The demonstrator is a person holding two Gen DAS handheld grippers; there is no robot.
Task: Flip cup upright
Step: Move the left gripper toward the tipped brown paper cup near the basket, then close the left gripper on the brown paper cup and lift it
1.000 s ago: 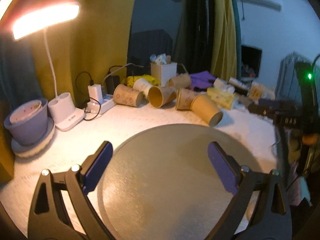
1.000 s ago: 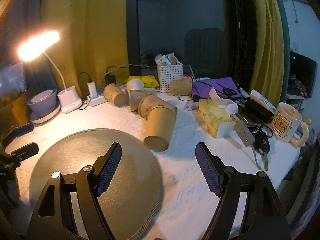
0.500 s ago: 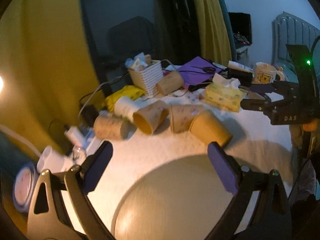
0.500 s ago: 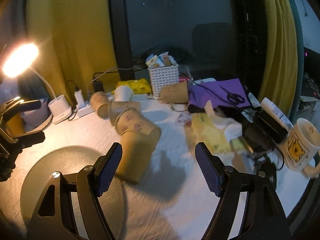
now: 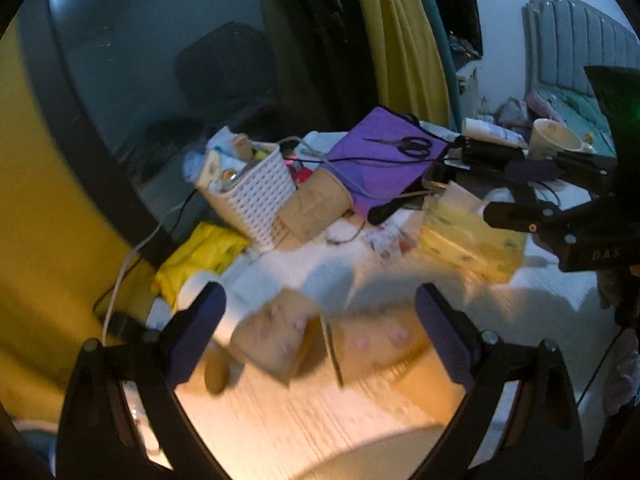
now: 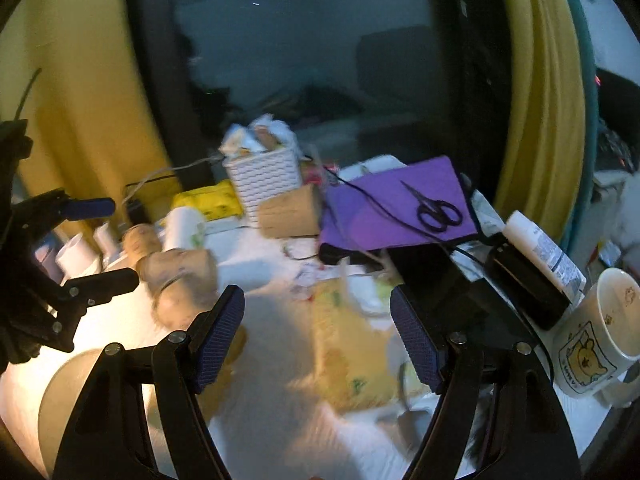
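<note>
Several brown paper cups lie on their sides on the white tablecloth. In the left wrist view two blurred cups (image 5: 276,332) (image 5: 380,344) lie just beyond my open left gripper (image 5: 320,320). Another cup (image 5: 316,204) lies by the white basket. In the right wrist view the cluster of cups (image 6: 180,276) is to the left of my open, empty right gripper (image 6: 318,332), and one cup (image 6: 290,210) lies beside the basket. The left gripper (image 6: 92,240) shows at the left edge there, and the right gripper (image 5: 524,192) shows at the right in the left wrist view.
A white basket (image 6: 264,176), a purple folder with scissors (image 6: 400,204), a yellow tissue box (image 6: 352,344), a bear mug (image 6: 600,328) and a white tube (image 6: 540,252) crowd the table. A round grey mat (image 6: 68,392) lies at the near left. A yellow packet (image 5: 200,252) lies behind the cups.
Both grippers have moved forward and swung right, toward the cups and the clutter. The lamp and round mat have slid out of the left wrist view. Both stay open.
</note>
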